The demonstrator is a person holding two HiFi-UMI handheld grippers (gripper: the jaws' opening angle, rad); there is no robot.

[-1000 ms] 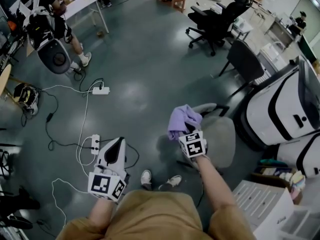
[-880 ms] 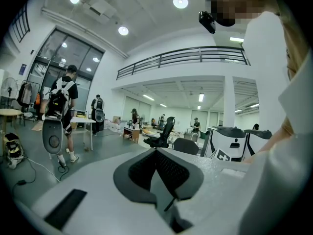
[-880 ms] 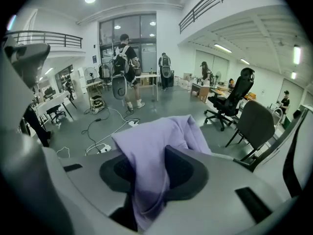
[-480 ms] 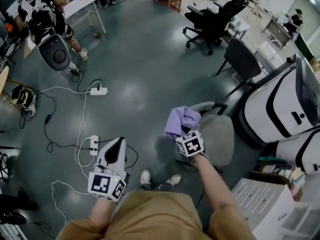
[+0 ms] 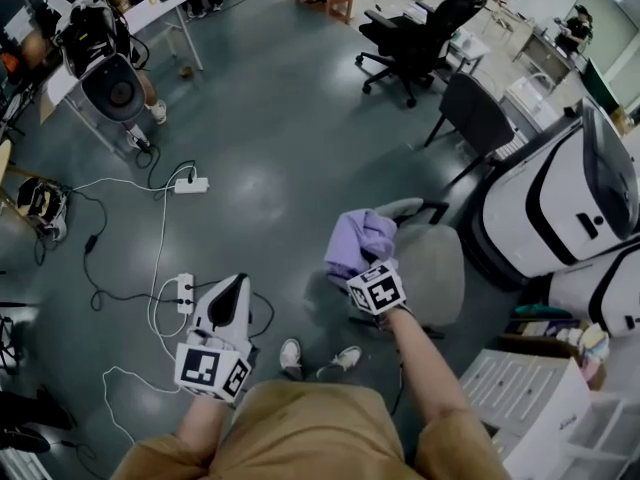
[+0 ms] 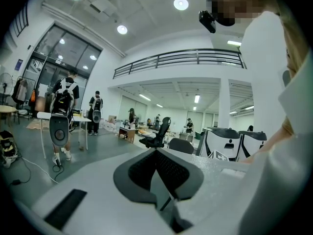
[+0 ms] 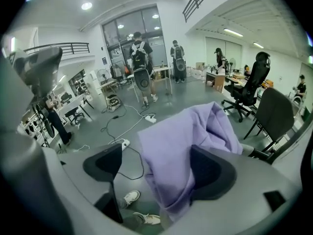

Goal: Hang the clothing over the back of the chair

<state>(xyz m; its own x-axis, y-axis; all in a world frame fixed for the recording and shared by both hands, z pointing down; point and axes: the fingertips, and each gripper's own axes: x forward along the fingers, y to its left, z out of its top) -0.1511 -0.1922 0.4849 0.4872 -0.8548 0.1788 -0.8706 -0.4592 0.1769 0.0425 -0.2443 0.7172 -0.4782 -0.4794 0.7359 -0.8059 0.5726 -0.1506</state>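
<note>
The lilac clothing [image 5: 362, 240] lies bunched over the back of the grey chair [image 5: 437, 273], just ahead of my right gripper [image 5: 363, 266]. In the right gripper view the clothing [image 7: 186, 146] hangs down between the jaws. The right gripper [image 7: 156, 168] has its jaws opening and standing wide. The cloth lies against the right-hand pad [image 7: 211, 173], and the left-hand pad is clear of it. My left gripper [image 5: 232, 288] is held low at the left, away from the chair. Its jaws [image 6: 157, 176] are shut on nothing.
Power strips [image 5: 187, 290] and white cables lie on the floor to the left. Large white machines [image 5: 560, 208] stand right of the chair, with white storage boxes [image 5: 530, 408] at the lower right. Dark office chairs [image 5: 415, 38] stand farther off. The person's shoes [image 5: 320, 358] are below the chair.
The right gripper has drifted a little left and down beside the clothing. The left gripper has kept still.
</note>
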